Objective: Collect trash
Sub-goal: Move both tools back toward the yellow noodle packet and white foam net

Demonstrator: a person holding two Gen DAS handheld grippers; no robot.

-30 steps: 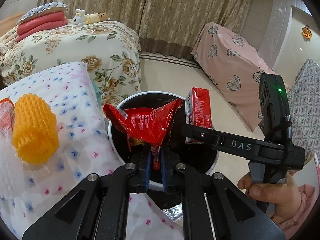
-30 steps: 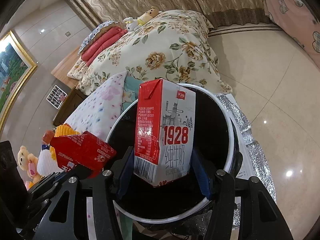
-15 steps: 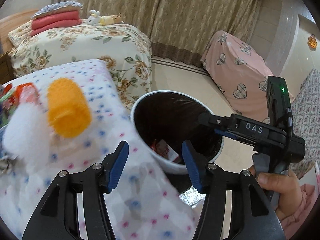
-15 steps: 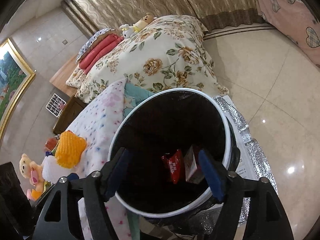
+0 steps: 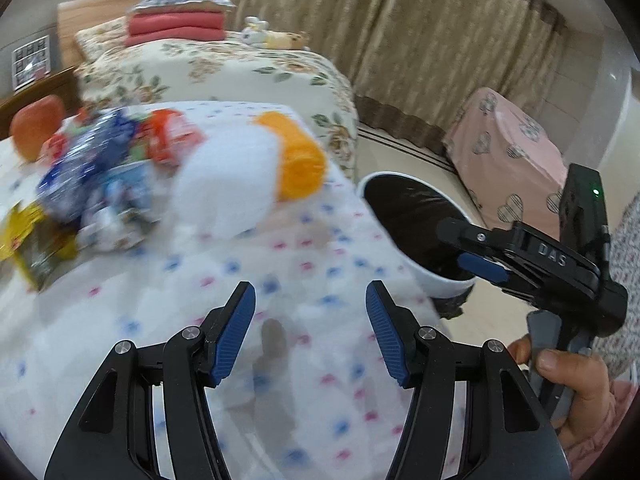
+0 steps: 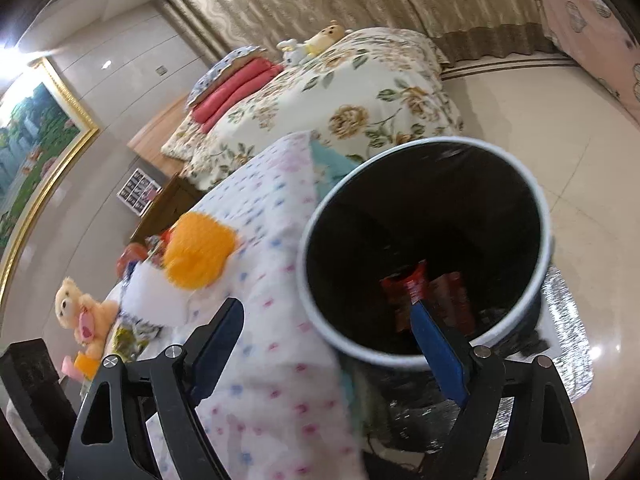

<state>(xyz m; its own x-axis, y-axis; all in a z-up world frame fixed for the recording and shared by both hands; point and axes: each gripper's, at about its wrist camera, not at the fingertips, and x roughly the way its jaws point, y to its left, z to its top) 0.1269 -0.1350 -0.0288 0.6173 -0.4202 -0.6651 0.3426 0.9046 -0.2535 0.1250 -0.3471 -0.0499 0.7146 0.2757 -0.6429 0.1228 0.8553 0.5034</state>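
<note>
The white-rimmed bin with a black liner (image 6: 536, 216) (image 5: 436, 276) stands beside the cloth-covered table (image 5: 304, 360) (image 6: 276, 392). A red wrapper (image 6: 404, 284) and a red milk carton (image 6: 456, 300) lie at its bottom. My left gripper (image 5: 310, 332) hangs open over the dotted cloth, nothing between its fingers. My right gripper (image 6: 324, 344) straddles the bin's near rim, its jaws still opening and holding nothing; in the left wrist view it (image 5: 476, 248) reaches over the bin. Blurred on the table lie orange foam netting (image 5: 296, 160) (image 6: 198, 256), white foam netting (image 5: 228, 184) and a heap of wrappers (image 5: 100, 176).
An orange fruit (image 5: 36, 128) sits at the table's far left. A flowered bed (image 6: 340, 108) lies behind the table, a pink-covered piece of furniture (image 5: 508, 160) stands beyond the bin, and silver foil (image 6: 568, 348) lies under the bin. A teddy bear (image 6: 82, 316) sits to the left.
Both grippers let go: the red wrapper and the milk carton dropped into the bin. The left gripper then swung left over the table towards the trash heap; the right jaws spread wider.
</note>
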